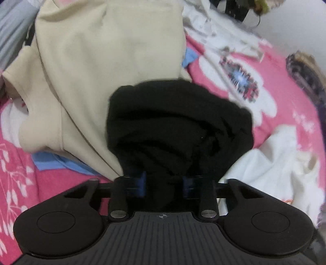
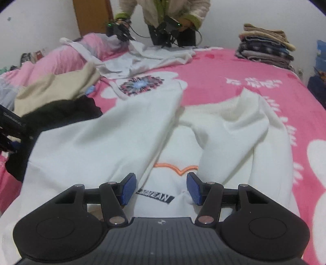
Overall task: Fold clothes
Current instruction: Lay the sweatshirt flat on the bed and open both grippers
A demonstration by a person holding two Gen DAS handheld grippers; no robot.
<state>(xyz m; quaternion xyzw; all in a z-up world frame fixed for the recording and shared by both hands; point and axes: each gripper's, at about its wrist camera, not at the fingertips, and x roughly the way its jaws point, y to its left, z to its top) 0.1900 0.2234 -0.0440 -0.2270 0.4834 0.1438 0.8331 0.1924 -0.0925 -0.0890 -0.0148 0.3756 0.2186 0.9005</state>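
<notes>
On the left, the left gripper [image 1: 164, 184] has its jaws clamped on a bunched black garment [image 1: 179, 122], which fills the gap between the blue pads and hangs away from them over the pink bedspread [image 1: 285, 97]. Just beyond it on the far left lies one beige garment [image 1: 106, 61], spread over a blue one [image 1: 51, 163] that shows only at its edges. Moving right, the white sweatshirt [image 2: 234, 132] lies rumpled on the near part of the bed, its length running from the near edge toward the far side. The right gripper [image 2: 161, 188] hovers over its near end, jaws apart and pinching nothing, with the dark label [image 2: 155, 197] directly ahead between the pads. I judge this hand the nearer one for a grasp at that hem, since the cloth lies straight in front of the jaws. Farther off, a second person [image 2: 163, 12] works two grippers on another white garment [image 2: 154, 55], and one stack of folded clothes [image 2: 264, 44] sits at the far right.
</notes>
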